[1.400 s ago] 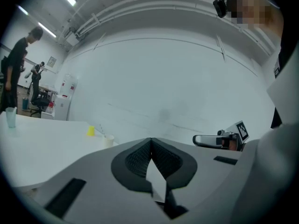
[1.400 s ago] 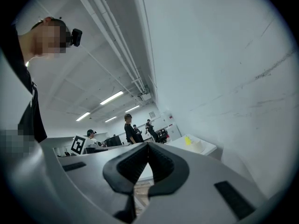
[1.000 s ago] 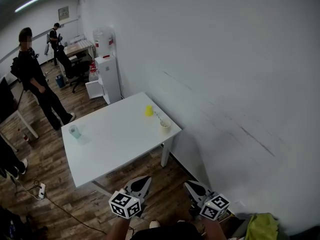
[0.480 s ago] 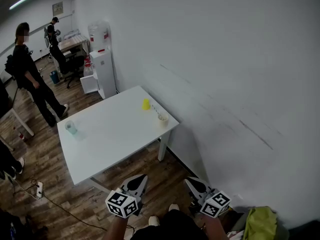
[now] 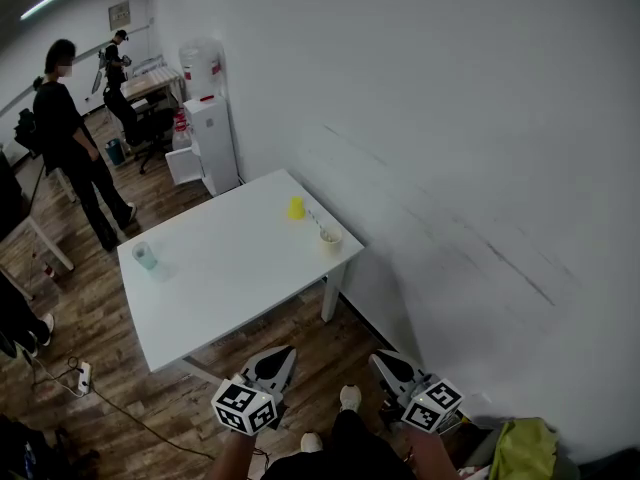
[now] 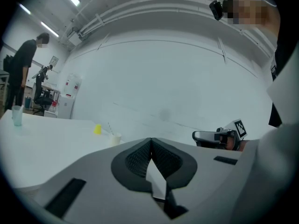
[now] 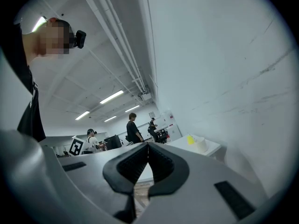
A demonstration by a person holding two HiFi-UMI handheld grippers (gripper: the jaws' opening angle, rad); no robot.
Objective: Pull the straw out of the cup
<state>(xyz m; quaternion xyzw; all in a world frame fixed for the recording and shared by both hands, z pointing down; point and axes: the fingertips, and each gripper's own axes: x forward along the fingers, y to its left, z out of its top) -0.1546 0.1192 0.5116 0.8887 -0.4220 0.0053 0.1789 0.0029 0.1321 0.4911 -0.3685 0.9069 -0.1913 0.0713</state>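
Both claws hang low in front of the person, well short of the work. The left claw (image 5: 284, 352) has its jaws pressed together at the tips with nothing between them, and the right claw (image 5: 379, 359) is closed and empty in the same way.

The cup (image 5: 330, 235) stands far ahead of both claws, a little nearer the right claw's line, at the corner of the white surface (image 5: 230, 273) next to the wall (image 5: 450, 118). The straw (image 5: 315, 222) leans out of it, tilted away from the claws towards a small yellow object (image 5: 296, 207) just beyond. A clear tumbler (image 5: 146, 257) sits well off to the left claw's side.

The straw looks thin, light and easily crushed, so a gentle pinch on the exposed upper length, above the rim, seems best. The cup looks small and light and will probably lift or tip with the straw unless the other claw steadies its wall. The pull should follow the straw's lean rather than go straight up.
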